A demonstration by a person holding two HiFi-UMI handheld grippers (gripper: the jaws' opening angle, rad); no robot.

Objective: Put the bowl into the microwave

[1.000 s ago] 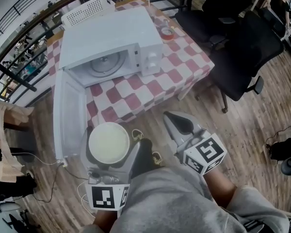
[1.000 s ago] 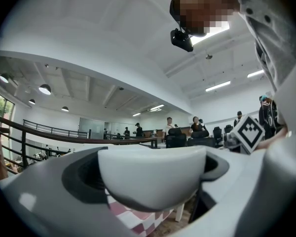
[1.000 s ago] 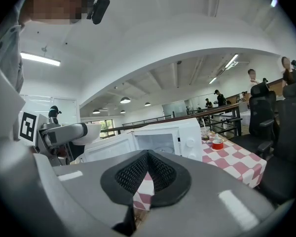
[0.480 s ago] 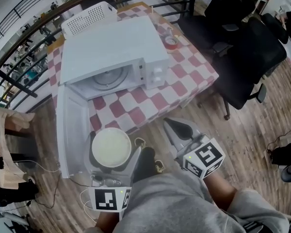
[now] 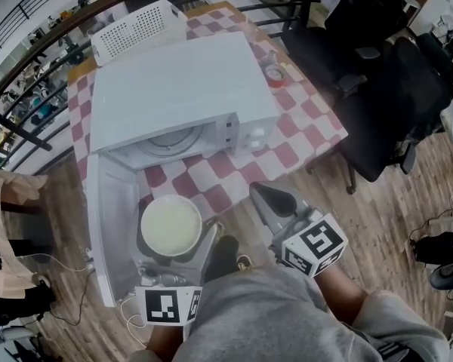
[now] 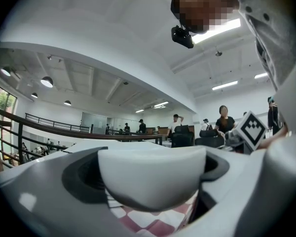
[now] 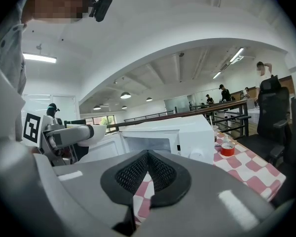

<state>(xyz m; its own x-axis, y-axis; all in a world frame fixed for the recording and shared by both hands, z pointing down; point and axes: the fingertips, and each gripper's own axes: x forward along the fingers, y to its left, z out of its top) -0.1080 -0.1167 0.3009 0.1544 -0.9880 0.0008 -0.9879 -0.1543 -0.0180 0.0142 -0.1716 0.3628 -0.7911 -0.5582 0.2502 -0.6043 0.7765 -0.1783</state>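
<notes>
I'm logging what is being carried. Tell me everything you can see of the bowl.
The bowl is round, white, pale cream inside, glossy like ceramic, and looks empty. It is upright, clamped at its sides between the jaws of the left gripper, held in the air in front of the open microwave, not yet inside. Nothing else touches it.

Microwave (image 5: pixel 177 81): on the table (image 5: pixel 302 130), door (image 5: pixel 109 217) open to the left.
Bowl (image 5: pixel 171 225): before the microwave, right of the door.
Basket (image 5: pixel 140 21): behind the microwave.
Tape roll (image 5: pixel 274 74): right of it.
</notes>
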